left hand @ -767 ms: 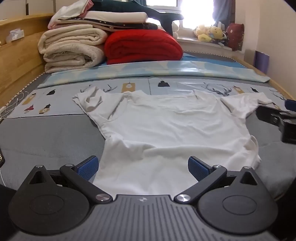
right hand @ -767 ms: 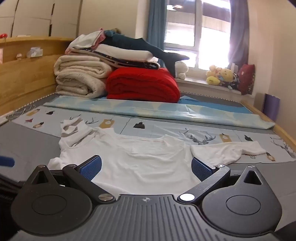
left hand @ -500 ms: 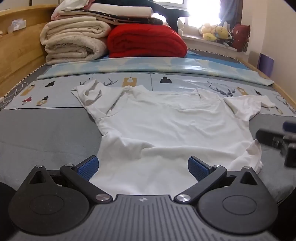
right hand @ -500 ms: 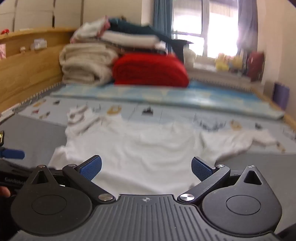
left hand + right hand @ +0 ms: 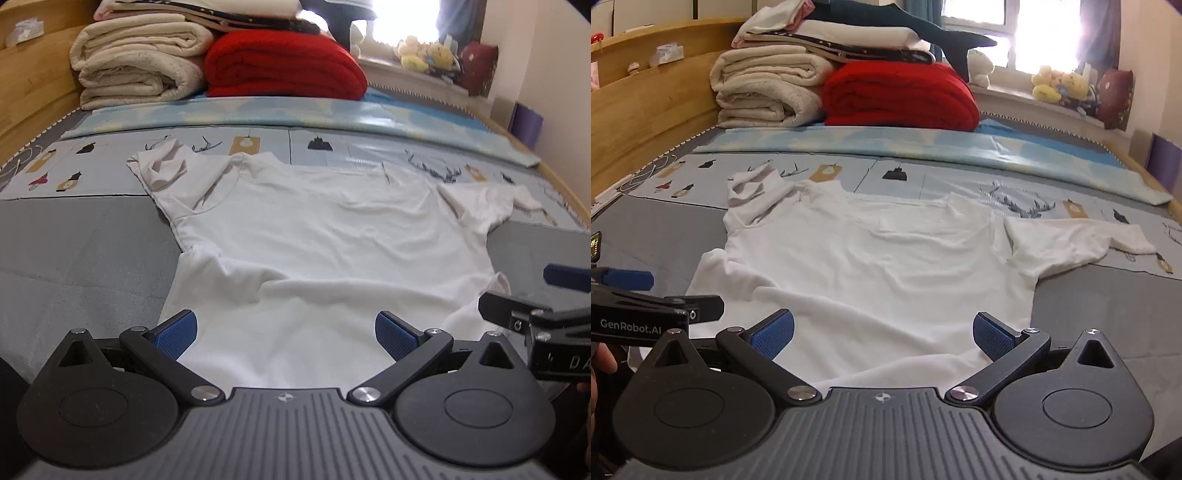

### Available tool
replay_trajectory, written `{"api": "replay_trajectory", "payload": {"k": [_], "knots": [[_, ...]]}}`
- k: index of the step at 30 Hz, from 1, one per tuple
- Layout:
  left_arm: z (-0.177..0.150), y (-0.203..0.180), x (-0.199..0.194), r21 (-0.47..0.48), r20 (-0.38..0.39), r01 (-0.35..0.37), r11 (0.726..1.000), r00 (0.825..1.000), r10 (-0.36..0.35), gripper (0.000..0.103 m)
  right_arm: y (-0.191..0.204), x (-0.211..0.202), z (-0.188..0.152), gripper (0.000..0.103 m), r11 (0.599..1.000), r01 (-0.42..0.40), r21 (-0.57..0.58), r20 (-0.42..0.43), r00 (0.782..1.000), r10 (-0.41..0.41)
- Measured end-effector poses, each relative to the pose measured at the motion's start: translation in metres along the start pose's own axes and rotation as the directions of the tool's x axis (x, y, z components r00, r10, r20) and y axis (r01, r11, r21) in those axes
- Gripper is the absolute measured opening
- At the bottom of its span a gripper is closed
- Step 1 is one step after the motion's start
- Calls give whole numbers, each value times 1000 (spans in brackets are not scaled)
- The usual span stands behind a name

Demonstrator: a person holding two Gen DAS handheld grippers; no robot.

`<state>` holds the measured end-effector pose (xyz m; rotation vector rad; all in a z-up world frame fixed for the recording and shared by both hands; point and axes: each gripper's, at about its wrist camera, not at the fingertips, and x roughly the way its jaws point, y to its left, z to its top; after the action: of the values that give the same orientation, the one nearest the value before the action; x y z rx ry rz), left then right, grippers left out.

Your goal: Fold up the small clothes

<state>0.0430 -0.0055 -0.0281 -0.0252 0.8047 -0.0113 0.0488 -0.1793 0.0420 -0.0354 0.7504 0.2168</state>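
Observation:
A small white T-shirt (image 5: 325, 236) lies spread on the bed, neck towards the far end, hem near me. It also shows in the right wrist view (image 5: 886, 258). Its left sleeve (image 5: 166, 173) is crumpled; its right sleeve (image 5: 1078, 243) lies flat. My left gripper (image 5: 286, 332) is open, just above the hem. My right gripper (image 5: 882, 334) is open over the hem too. Each gripper shows at the edge of the other's view: the right gripper (image 5: 535, 314) and the left gripper (image 5: 646, 306).
Folded cream blankets (image 5: 140, 62) and a red blanket (image 5: 284, 66) are stacked at the far end of the bed. A light blue sheet (image 5: 295, 114) lies before them. A wooden bed frame (image 5: 646, 107) runs along the left. Plush toys (image 5: 1060, 85) sit on the windowsill.
Both grippers have moved forward and lower towards the shirt's hem. The right gripper has come closer to the left one. Both stay open.

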Motion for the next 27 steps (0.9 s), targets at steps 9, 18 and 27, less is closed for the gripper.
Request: {"api": "replay_trajectory", "payload": {"k": [9,18,27], "knots": [[-2,-6,0,19,8,16,1000,1000,-16,103,3,5,-2,102,1000,1,-13,-37,999,-2],[-2,-4,0,17,6,20,1000,1000,-20,103,3,5,-2,102,1000,-2,-12,-38,999,2],[-2,-6,0,22,6,19,1000,1000,-19,103,3,3,-2,102,1000,-9,-11,-31,999,8]]}}
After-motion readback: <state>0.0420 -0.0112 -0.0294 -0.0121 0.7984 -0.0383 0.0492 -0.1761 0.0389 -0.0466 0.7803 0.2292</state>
